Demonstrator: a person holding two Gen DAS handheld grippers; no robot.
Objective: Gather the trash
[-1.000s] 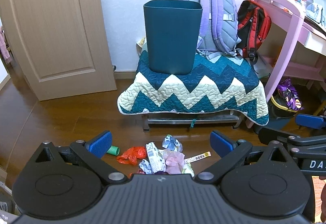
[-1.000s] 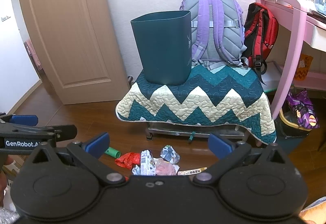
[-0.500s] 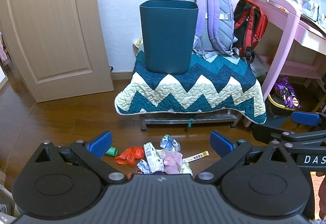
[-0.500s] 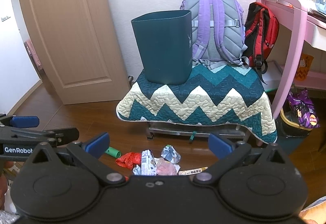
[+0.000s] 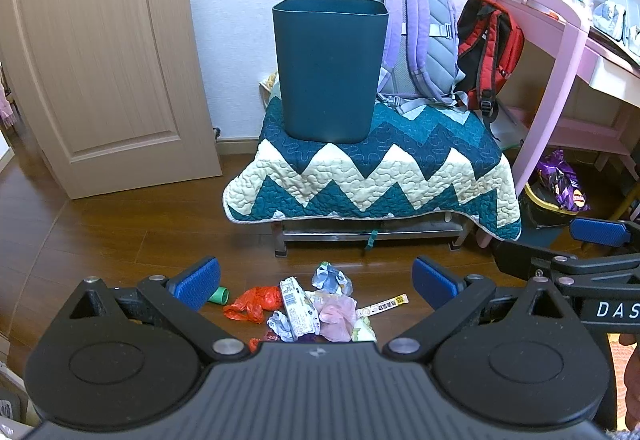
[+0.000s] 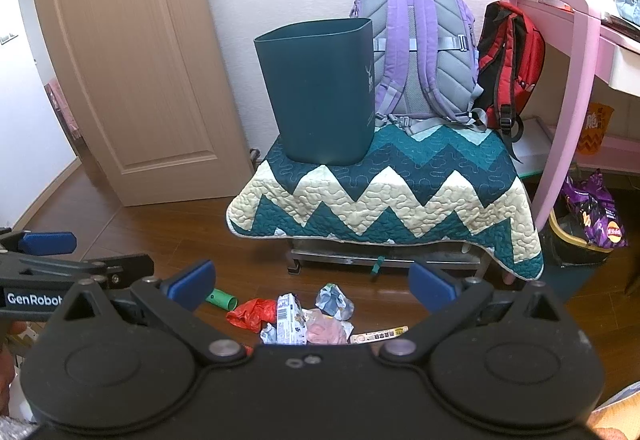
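- Nearest the cameras, the left gripper [image 5: 316, 282] and right gripper [image 6: 311, 282] are hanging over the floor [image 5: 120, 240], fingers spread wide, gripping nothing.
- Just beyond, the trash [image 5: 304, 308] is lying heaped on the floor: red bag [image 5: 252, 302], wrappers, a green tube [image 5: 219, 295] slightly apart.
- Farther back, the bin [image 5: 330, 68] is standing on the quilted table [image 5: 372, 176], before a backpack [image 5: 416, 40].
- Likely risks: overlapping scraps are inviting a partial pinch that drops pieces, and the tube may be rolling off if nudged.
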